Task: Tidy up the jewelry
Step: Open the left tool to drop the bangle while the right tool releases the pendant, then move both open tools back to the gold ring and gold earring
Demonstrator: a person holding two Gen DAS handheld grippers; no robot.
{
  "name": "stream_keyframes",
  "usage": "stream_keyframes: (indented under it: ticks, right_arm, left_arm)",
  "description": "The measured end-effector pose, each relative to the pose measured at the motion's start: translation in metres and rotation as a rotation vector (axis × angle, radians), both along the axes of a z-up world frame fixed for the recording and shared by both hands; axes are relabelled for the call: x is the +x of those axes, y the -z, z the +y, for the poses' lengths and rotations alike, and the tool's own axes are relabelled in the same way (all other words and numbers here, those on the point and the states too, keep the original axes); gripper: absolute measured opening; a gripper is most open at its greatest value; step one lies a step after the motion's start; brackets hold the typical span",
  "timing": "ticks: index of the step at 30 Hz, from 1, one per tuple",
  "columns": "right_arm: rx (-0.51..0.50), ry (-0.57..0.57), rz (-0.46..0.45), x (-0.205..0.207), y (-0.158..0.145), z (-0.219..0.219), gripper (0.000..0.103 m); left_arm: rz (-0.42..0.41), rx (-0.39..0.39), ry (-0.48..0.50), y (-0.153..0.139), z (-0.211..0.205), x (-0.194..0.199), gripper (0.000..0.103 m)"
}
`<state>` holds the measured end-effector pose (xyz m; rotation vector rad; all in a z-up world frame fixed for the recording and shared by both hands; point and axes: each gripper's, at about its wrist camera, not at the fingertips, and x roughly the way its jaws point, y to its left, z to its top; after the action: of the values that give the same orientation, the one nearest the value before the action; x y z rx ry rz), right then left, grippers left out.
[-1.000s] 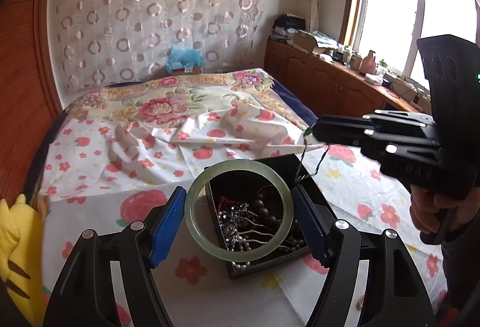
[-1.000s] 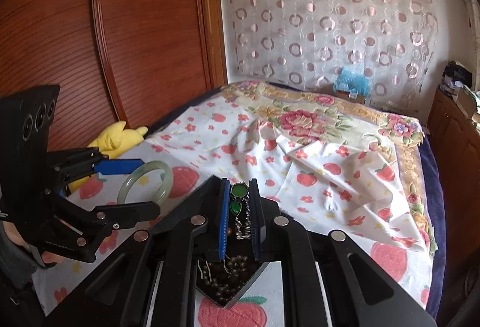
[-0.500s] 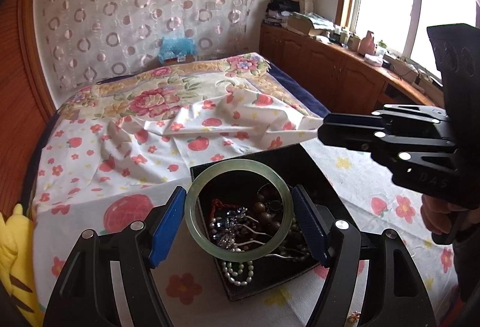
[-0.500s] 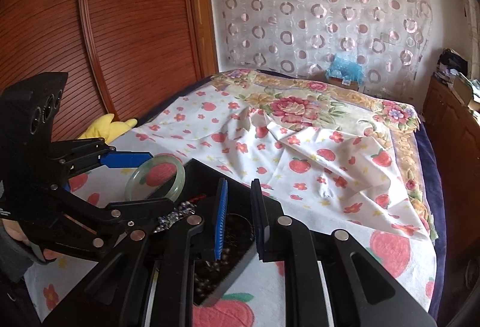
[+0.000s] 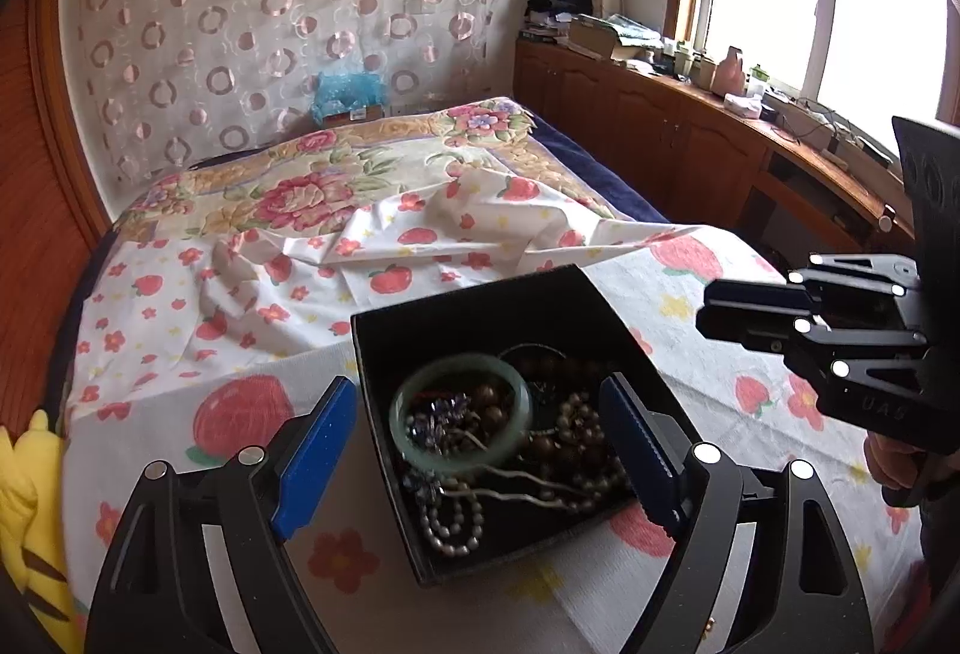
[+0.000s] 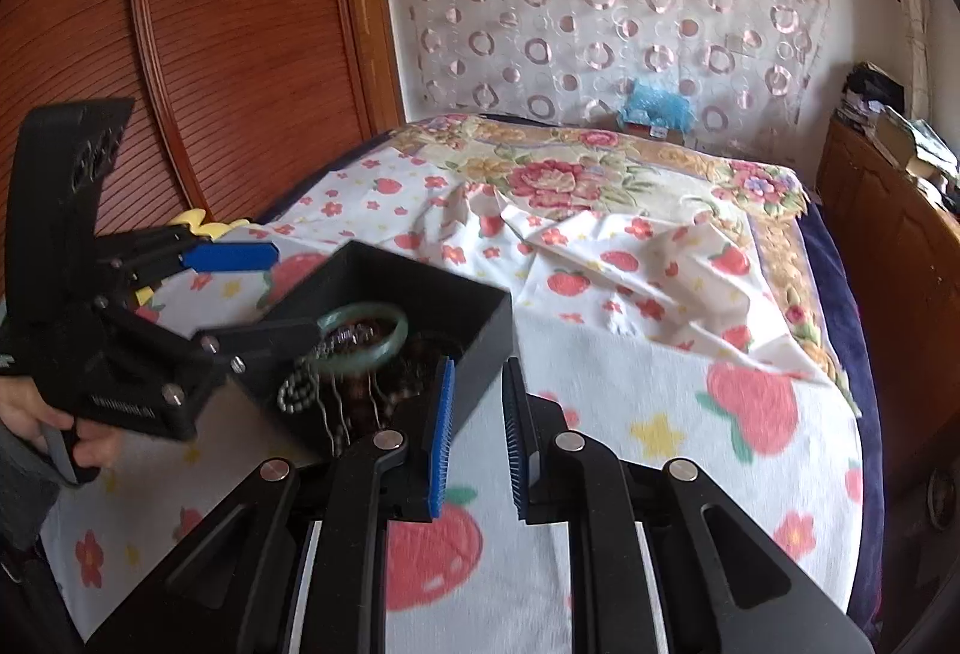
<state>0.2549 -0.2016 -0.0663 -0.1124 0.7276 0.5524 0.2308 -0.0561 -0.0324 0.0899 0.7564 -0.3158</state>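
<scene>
The jade-green bangle [image 5: 461, 413] lies inside the black jewelry box [image 5: 474, 306], resting on top of the heap of dark wooden beads [image 5: 576, 432], a pearl strand [image 5: 450, 519] and a purple crystal piece [image 5: 441, 411]. It looks slightly blurred, so I cannot tell if it has quite settled. From the right wrist view the bangle [image 6: 363, 333] sits tilted against the pile, near the box's left wall.

The left gripper [image 5: 477, 450] hovers just above the box with its blue pads spread wide, one on either side of the bangle and touching nothing. The right gripper [image 6: 477, 435] hangs beside the box's near corner, pads a narrow gap apart, with nothing between them.

To my eye the bangle is a stiff, smooth, fairly weighty ring, likely stone or glass, so it could chip if it knocked a hard edge, and its polished surface would slip in a loose pinch. The surest hold would be across the band itself, one pad inside the ring and one outside, or squeezing across the outer rim. The bead strands are limp and tangle-prone; lifting one would probably drag its neighbours along.

The box stands on a bedsheet [image 5: 240, 414] printed with strawberries and flowers, spread over a bed [image 6: 828, 258], with a yellow plush toy [image 5: 27, 480] at the edge.
</scene>
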Motion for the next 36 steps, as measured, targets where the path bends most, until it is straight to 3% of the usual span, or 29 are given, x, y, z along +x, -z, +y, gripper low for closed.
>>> stream_keyframes:
  ticks: [8, 16, 19, 29, 32, 36]
  right_arm:
    - [0.010, 0.038, 0.046, -0.045, 0.021, -0.020, 0.018]
    - [0.017, 0.060, 0.101, -0.084, 0.044, -0.028, 0.018]
    - [0.009, 0.045, 0.103, -0.100, 0.047, -0.025, 0.030]
    - [-0.048, -0.062, 0.159, -0.123, 0.065, -0.003, 0.031]
    - [-0.061, -0.063, 0.144, -0.126, 0.066, -0.002, 0.028]
    - [-0.087, -0.050, 0.127, -0.126, 0.067, -0.003, 0.012]
  left_arm:
    - [-0.008, -0.007, -0.019, 0.000, 0.005, -0.039, 0.080]
    - [0.060, -0.049, -0.050, 0.026, 0.015, -0.079, 0.080]
    - [0.076, -0.057, -0.060, 0.033, 0.018, -0.092, 0.080]
    - [0.095, -0.050, -0.038, 0.045, 0.006, -0.120, 0.080]
    - [0.102, -0.046, -0.025, 0.049, -0.002, -0.127, 0.079]
    - [0.113, -0.046, -0.016, 0.054, -0.009, -0.132, 0.079]
